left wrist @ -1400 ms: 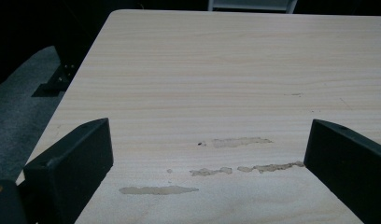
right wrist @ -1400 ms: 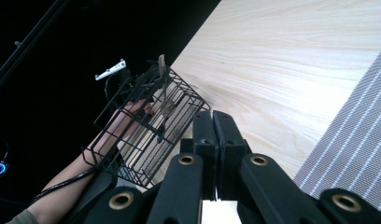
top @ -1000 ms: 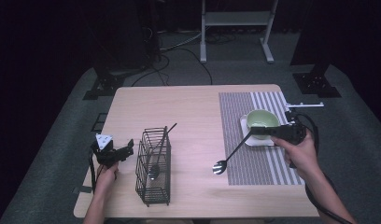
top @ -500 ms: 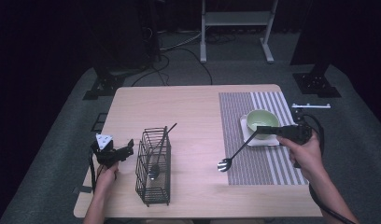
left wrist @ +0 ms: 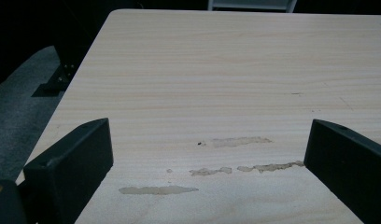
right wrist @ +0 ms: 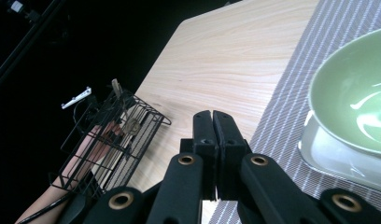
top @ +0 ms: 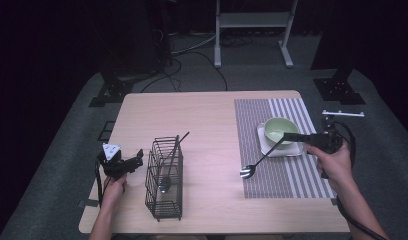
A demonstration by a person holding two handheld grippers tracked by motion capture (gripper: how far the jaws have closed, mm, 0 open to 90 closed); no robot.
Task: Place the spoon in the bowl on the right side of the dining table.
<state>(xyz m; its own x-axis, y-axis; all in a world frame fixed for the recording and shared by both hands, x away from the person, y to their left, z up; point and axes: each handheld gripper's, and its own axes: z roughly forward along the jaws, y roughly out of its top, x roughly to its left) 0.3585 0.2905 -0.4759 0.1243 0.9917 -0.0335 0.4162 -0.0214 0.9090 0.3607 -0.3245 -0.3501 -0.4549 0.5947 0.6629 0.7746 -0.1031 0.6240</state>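
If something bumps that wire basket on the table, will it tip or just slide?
The wire basket stands tall on a narrow base, so a high bump would probably tip it. Its open wire suggests it's light and slides easily. The utensils leaning inside would likely rattle.

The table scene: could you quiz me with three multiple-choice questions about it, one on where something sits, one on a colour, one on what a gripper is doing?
1. Where is the bowl?
A. on the striped mat
B. inside the wire basket
C. on the floor

2. What colour is the bowl?
A. red
B. pale green
C. black

3. How does the right gripper stand?
A. wide open over bare wood
B. lying loose on the table
C. shut on a spoon

Answers:
1. A: the bowl sits on a white dish on the mat, at the table's right.
2. B: both the high view and the right gripper view show it pale green.
3. C: its jaws are pressed together, and the spoon slants down from them to the mat; the left gripper is the open one, beside the basket.
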